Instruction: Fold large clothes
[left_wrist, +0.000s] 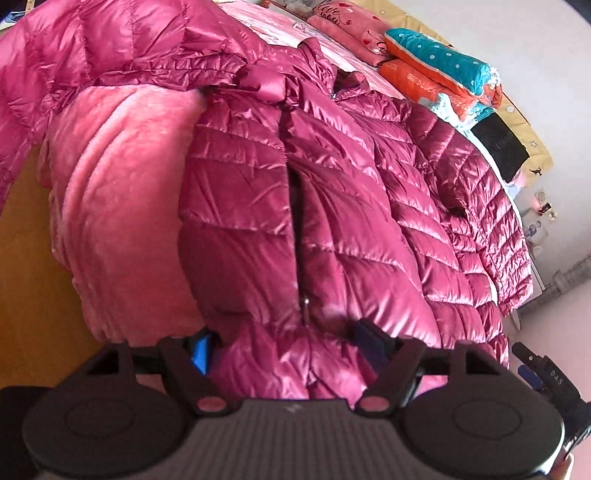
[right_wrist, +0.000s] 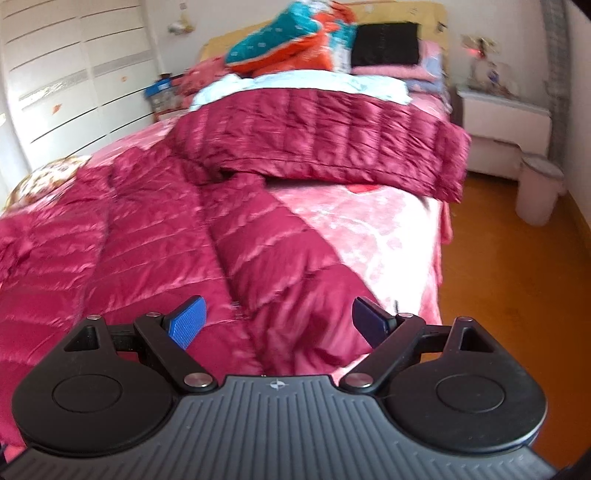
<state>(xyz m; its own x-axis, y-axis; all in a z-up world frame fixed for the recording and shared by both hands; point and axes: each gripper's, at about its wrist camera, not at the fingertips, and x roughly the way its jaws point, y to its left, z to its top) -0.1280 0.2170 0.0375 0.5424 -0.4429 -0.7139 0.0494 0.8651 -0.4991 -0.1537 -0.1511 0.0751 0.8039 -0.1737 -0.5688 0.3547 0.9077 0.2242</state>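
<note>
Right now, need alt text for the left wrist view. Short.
A shiny magenta puffer jacket fills the frame, zipper up the middle, its hem bunched between the left gripper's spread blue pads. It lies on a pink bed cover; folded bedding is stacked behind.

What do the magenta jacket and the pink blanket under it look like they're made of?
Jacket: probably thin nylon or polyester shell with puffy fill; glossy, stitched into quilted channels. Blanket: seemingly plush fleece or velour; soft matte sheen, faint embossed pattern.
</note>
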